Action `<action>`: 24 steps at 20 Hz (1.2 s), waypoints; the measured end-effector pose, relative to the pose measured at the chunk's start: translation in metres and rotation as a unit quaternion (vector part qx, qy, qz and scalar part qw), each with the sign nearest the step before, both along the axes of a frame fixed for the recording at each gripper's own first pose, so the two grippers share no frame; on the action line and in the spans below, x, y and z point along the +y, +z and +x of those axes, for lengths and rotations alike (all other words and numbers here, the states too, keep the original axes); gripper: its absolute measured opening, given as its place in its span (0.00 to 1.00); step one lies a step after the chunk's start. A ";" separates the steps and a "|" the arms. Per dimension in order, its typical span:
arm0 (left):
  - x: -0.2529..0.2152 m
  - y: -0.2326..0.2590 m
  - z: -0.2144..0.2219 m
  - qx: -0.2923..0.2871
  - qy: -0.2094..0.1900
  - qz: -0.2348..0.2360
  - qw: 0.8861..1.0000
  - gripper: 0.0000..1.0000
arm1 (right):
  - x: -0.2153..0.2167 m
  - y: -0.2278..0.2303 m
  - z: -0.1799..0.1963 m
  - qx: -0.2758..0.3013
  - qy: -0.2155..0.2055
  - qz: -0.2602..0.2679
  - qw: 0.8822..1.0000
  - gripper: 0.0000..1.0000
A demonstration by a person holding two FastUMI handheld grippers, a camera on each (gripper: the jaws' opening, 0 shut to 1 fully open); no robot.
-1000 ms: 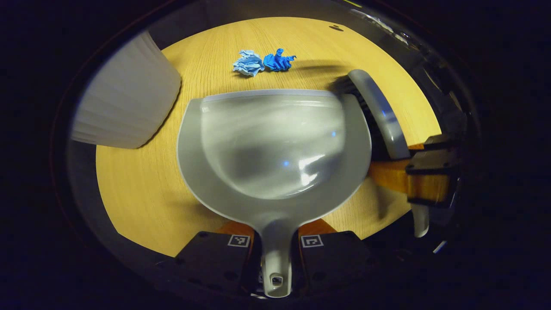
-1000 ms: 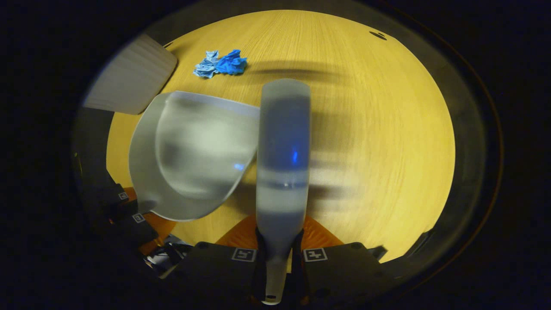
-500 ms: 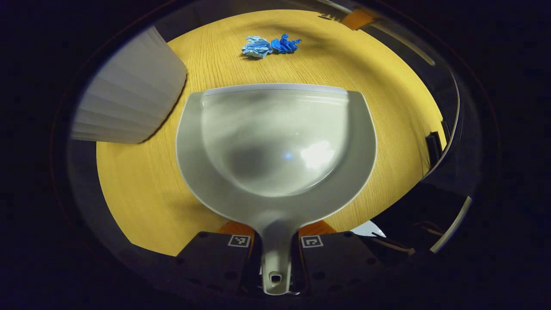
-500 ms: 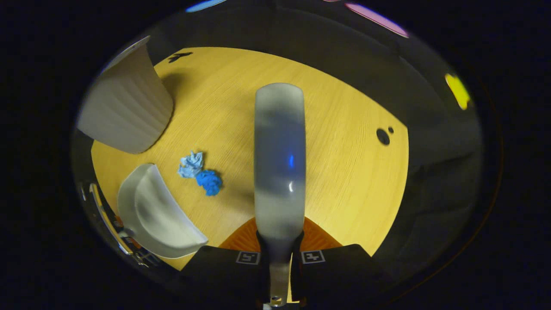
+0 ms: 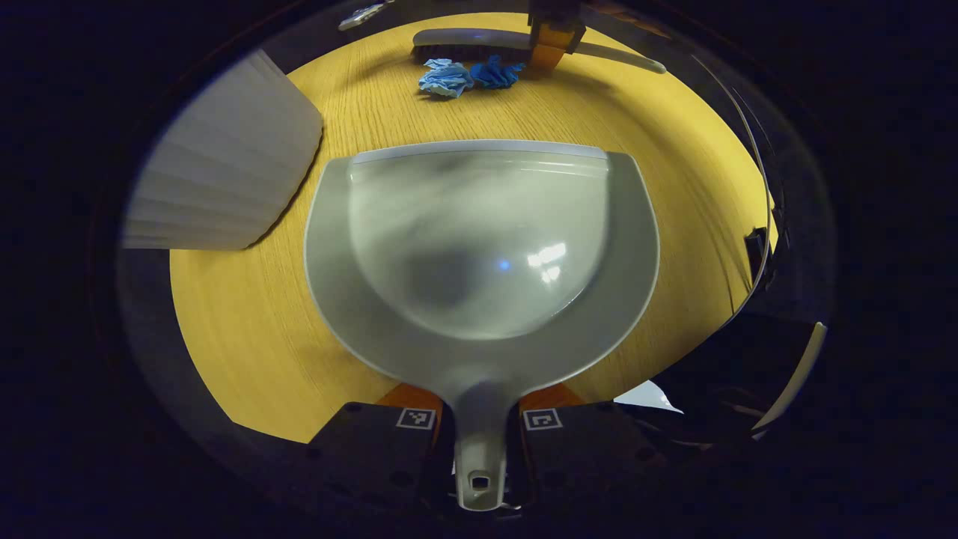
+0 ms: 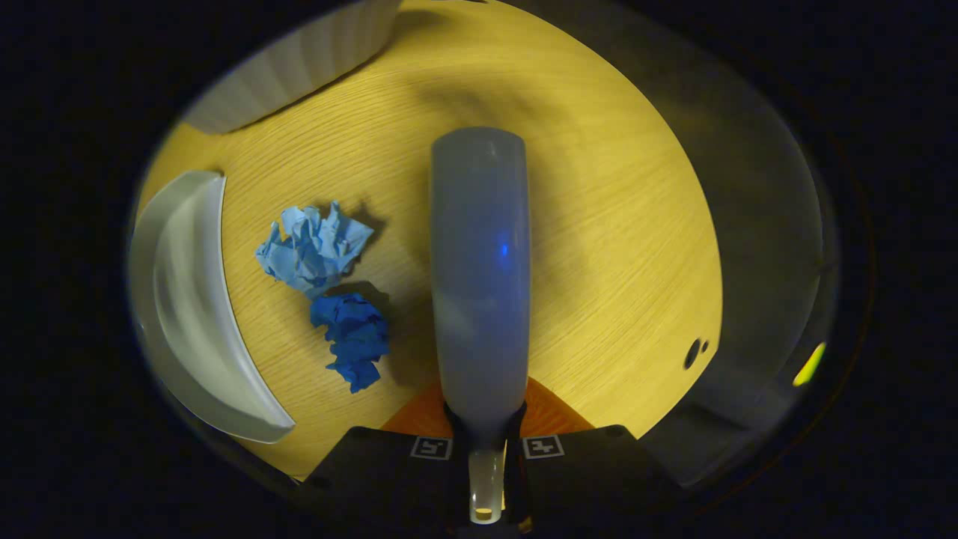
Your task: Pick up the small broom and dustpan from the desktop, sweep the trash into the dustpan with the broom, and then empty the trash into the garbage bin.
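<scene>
My left gripper (image 5: 479, 423) is shut on the handle of the grey dustpan (image 5: 479, 247), whose front lip lies toward the trash on the wooden desktop (image 5: 247, 337). Two crumpled paper balls, a light blue one (image 5: 445, 78) and a dark blue one (image 5: 494, 72), lie beyond the lip. Behind them is the small broom (image 5: 479, 41), bristles down, held by the other gripper (image 5: 552, 34). In the right gripper view my right gripper (image 6: 485, 442) is shut on the broom's handle; the broom's grey back (image 6: 479, 269) sits just right of the light blue ball (image 6: 313, 247) and dark blue ball (image 6: 352, 337), with the dustpan (image 6: 191, 307) at their left.
A white ribbed garbage bin (image 5: 224, 165) stands left of the dustpan, and its wall (image 6: 299, 64) shows at the top left of the right gripper view. Two small dark holes (image 6: 696, 350) mark the desktop at the right. The desktop's edge runs close on the right side.
The broom has swung round to the far side of the paper balls and come down beside them. The dustpan has stayed nearly still, its lip facing the trash.
</scene>
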State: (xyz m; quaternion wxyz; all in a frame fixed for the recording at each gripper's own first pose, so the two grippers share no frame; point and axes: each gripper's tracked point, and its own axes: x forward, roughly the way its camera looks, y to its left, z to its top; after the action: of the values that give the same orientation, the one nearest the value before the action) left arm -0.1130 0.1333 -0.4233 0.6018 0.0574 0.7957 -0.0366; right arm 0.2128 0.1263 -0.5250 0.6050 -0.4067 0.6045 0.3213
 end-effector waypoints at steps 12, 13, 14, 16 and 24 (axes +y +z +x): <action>0.002 0.000 0.002 -0.013 -0.034 -0.013 0.999 0.26 | 0.003 0.014 -0.021 0.166 0.103 0.103 0.975 0.20; 0.002 -0.001 -0.001 -0.017 -0.042 -0.018 0.999 0.26 | 0.005 0.023 -0.020 0.206 0.074 0.127 0.968 0.20; 0.003 -0.007 0.001 -0.030 -0.054 -0.018 0.998 0.27 | 0.004 0.023 -0.028 0.254 0.043 0.139 0.956 0.20; 0.002 -0.003 0.001 -0.024 -0.059 -0.017 0.998 0.26 | 0.000 0.031 -0.022 0.316 -0.010 0.157 0.936 0.20; 0.004 -0.007 -0.001 -0.060 -0.048 0.008 0.997 0.26 | -0.001 0.065 -0.024 0.330 -0.220 0.316 0.862 0.20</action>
State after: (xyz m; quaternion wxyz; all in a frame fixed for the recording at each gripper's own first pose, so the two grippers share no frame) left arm -0.1140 0.1369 -0.4302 0.6459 0.1023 0.7545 -0.0552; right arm 0.1884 0.1252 -0.4599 0.5209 0.0799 0.7084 0.4695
